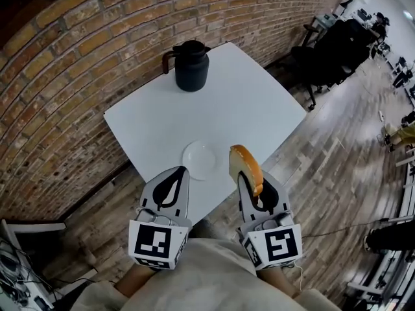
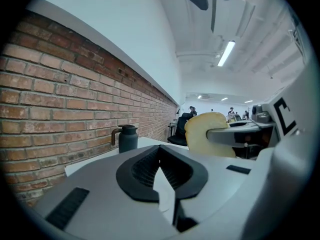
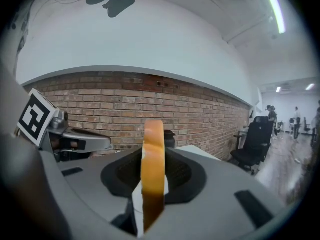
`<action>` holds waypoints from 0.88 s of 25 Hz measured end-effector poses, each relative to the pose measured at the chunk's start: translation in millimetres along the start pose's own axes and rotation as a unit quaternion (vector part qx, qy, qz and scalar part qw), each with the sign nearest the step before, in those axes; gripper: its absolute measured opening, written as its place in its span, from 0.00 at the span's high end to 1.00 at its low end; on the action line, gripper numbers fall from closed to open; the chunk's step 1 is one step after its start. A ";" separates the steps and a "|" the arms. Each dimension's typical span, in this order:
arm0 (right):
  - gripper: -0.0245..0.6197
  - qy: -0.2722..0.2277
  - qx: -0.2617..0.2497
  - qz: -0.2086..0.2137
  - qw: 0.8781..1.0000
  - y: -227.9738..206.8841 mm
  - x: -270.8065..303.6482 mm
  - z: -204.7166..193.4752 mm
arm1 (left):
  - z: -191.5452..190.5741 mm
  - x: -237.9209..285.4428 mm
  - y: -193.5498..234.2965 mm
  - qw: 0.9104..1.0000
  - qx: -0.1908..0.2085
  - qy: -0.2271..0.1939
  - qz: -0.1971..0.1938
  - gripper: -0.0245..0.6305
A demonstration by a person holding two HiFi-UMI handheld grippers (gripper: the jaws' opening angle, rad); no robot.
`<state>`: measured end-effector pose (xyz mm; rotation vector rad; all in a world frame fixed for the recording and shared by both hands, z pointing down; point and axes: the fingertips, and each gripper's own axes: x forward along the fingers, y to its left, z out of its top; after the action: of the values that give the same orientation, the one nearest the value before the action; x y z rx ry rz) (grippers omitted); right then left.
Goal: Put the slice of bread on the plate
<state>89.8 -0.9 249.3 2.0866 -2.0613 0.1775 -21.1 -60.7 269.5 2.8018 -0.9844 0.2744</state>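
In the head view, the right gripper [image 1: 250,181] has its jaws closed narrowly on the near end of the pale slice of bread with a golden crust [image 1: 245,164]. The slice is in the air over the near edge of the white square table [image 1: 259,102], just right of the small round white plate [image 1: 201,159]. The slice stands on its edge. Its long axis runs along the jaws, away from the person and a little upward, and its free end points to the far side.

I think that if the slice is let go like this, it would land on its crust and could topple off the small plate. It should be laid flat first. The plate looks light and lies near the table edge, so a push could slide it.

In the left gripper view, the left gripper [image 2: 159,149] has its jaws together and holds nothing. A black jug [image 2: 128,138] stands far behind.

In the right gripper view, only the thin crust edge shows, upright between the pads. Gripped at one end only, the soft bread may bend or slip.
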 end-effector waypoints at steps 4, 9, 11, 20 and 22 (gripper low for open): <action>0.81 0.002 -0.004 0.021 1.000 3.2 6.7 5.4 | 2.1 1.2 2.4 1.000 -0.004 0.003 0.013 0.95; 0.81 0.003 -0.009 0.038 0.999 2.5 7.6 5.9 | 1.6 3.3 -1.8 1.000 -0.010 0.008 0.020 0.95; 0.81 0.005 -0.008 0.045 0.999 1.5 7.3 2.4 | 0.0 4.7 -4.1 1.000 -0.006 0.008 0.021 0.95; 0.81 0.011 0.003 0.091 0.996 -6.9 12.0 -26.4 | -11.7 11.9 -26.5 1.000 0.007 0.011 0.024 0.95; 0.81 0.016 0.008 0.100 0.995 -8.4 14.6 -36.2 | -19.4 13.7 -29.8 0.999 0.014 0.019 0.025 0.95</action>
<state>100.5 -6.8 287.3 1.8695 -2.2540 0.2564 5.9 -41.9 288.7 2.7896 -1.0521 0.3487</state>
